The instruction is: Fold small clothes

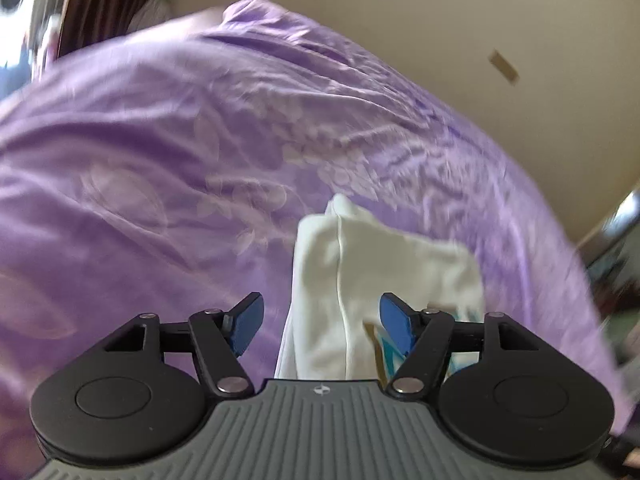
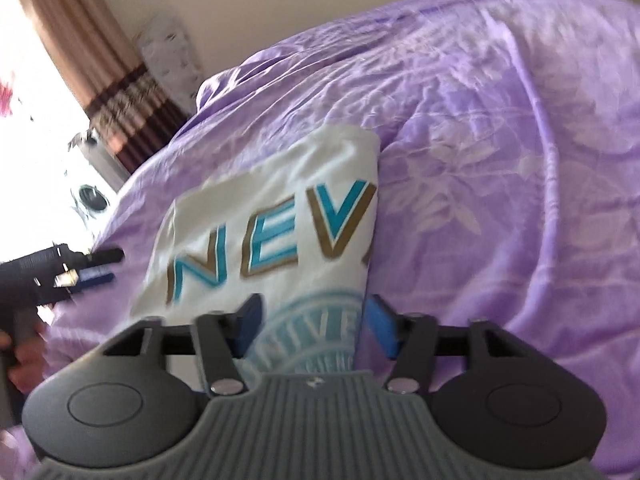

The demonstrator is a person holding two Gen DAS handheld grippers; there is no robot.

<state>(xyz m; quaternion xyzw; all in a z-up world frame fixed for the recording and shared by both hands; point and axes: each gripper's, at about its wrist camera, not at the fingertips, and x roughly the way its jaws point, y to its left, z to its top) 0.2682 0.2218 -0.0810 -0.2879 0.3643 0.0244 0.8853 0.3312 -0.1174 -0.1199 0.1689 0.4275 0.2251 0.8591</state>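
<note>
A white T-shirt (image 2: 280, 216) with teal and gold letters and a round teal print lies folded on the purple bedspread (image 2: 500, 160). In the left wrist view the shirt (image 1: 360, 264) shows its plain white folded side. My left gripper (image 1: 322, 322) is open, its blue pads apart over the shirt's near edge, holding nothing. It also shows at the left edge of the right wrist view (image 2: 100, 268). My right gripper (image 2: 316, 324) is open over the shirt's near right corner, holding nothing.
The purple floral bedspread (image 1: 180, 160) fills most of both views. A beige wall (image 1: 500, 20) lies behind the bed. A striped brown curtain (image 2: 100, 80) and a bright window are at the far left. The bed's right edge drops off near dark furniture (image 1: 612, 248).
</note>
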